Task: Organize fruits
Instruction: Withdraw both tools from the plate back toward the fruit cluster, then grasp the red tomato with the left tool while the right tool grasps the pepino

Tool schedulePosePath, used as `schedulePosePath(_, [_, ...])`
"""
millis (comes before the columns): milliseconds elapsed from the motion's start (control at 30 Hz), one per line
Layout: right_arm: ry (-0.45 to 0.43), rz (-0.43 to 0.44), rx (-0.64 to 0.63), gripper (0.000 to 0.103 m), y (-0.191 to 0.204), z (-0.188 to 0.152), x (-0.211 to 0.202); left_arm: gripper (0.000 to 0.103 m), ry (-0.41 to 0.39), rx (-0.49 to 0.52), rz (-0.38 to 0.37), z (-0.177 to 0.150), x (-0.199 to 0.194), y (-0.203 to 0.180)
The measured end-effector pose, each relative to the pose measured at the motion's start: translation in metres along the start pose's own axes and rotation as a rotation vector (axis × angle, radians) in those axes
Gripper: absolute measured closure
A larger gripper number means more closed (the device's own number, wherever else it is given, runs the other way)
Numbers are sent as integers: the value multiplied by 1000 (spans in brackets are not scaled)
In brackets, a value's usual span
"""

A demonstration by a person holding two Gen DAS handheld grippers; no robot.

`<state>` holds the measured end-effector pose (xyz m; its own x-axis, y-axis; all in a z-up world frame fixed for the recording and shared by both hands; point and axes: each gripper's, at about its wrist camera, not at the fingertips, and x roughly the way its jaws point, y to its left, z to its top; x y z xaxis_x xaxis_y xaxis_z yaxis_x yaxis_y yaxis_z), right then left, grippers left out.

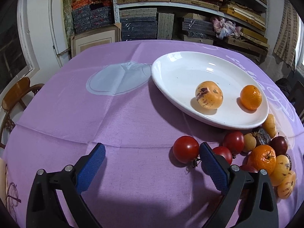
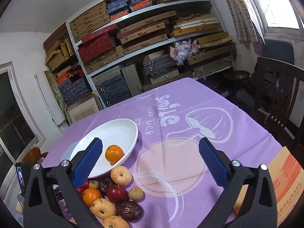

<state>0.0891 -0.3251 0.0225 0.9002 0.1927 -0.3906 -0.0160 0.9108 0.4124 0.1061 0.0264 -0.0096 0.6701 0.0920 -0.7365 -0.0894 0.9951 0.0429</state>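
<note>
A white oval plate (image 1: 176, 72) (image 2: 121, 129) rests on the purple cloth. It holds a yellow purple-streaked fruit (image 1: 209, 97) and an orange (image 1: 250, 97) (image 2: 114, 153). A heap of loose fruit lies in front of the plate: red tomatoes (image 1: 186, 149), an orange (image 1: 261, 159) (image 2: 92, 196), yellow fruits (image 2: 121, 175), a red plum (image 2: 116, 193) and dark wrinkled fruits (image 2: 129, 210). My left gripper (image 1: 152, 152) is open low over the cloth, its right finger next to a tomato. Open too, my right gripper (image 2: 150, 148) hovers over the heap and plate edge, holding nothing.
Shelves (image 2: 144, 38) stacked with boxes stand behind the table. A wooden chair (image 1: 17, 93) is at the left, a dark chair (image 2: 281, 95) at the right. An orange-printed cardboard box (image 2: 285, 182) sits at the table's right edge. A phone (image 2: 20, 176) stands at the left.
</note>
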Motion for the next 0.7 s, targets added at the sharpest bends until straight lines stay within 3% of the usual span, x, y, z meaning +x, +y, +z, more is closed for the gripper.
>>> schedulePosePath(100, [2, -8, -15, 4, 3, -2, 0, 7, 25, 48, -7, -1, 6, -11])
schedulePosePath(267, [6, -11, -65, 4, 13, -5, 0, 32, 30, 15, -85, 1, 10, -9])
schedulePosePath(600, [18, -8, -62, 4, 13, -4, 1, 58, -7, 65, -174, 0, 2, -18])
schedulePosePath(700, [22, -6, -79, 4, 17, -4, 1, 70, -6, 91, -202, -1, 2, -22])
